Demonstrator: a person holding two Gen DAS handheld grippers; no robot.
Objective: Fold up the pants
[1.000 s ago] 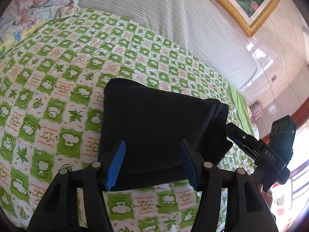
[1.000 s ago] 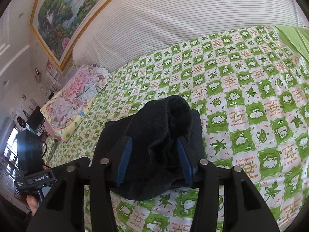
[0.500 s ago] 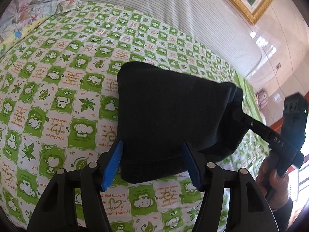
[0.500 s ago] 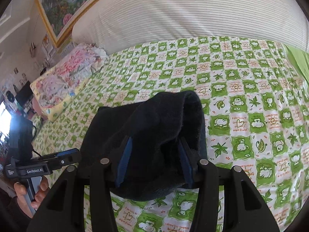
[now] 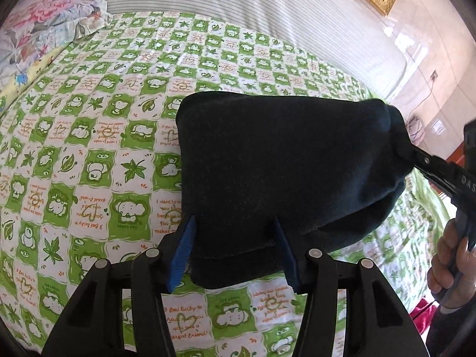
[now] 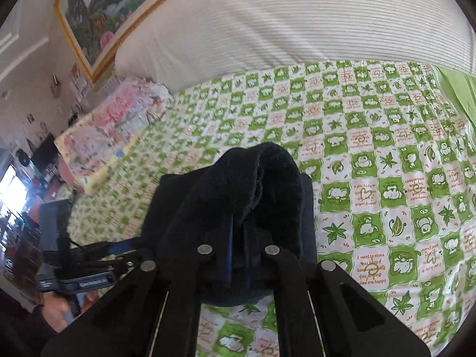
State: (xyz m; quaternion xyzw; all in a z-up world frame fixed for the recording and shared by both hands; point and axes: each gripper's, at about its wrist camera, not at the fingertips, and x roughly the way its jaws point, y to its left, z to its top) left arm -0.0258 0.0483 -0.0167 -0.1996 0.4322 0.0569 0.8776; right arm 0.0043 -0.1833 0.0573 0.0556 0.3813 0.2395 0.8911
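Observation:
The dark navy pants point(image 5: 282, 160), folded into a thick bundle, hang just above the green and white bedspread point(image 5: 89, 154). My left gripper point(image 5: 235, 238) is open, its blue pads either side of the bundle's near hem. My right gripper point(image 6: 239, 238) is shut on the pants point(image 6: 253, 184), which bunch up over its fingertips. The right gripper also shows in the left wrist view point(image 5: 440, 169), gripping the bundle's right end. The left gripper shows at the left of the right wrist view point(image 6: 89, 267).
A floral pillow point(image 5: 44, 20) lies at the far left corner of the bed. A striped white bolster point(image 6: 297, 29) runs along the head of the bed under a gold-framed painting point(image 6: 119, 9). Patterned bedspread point(image 6: 401, 193) extends to the right.
The right gripper has closed onto the pants. The bundle has lifted and shifted right across the bed, and the left gripper stays open around its hem.

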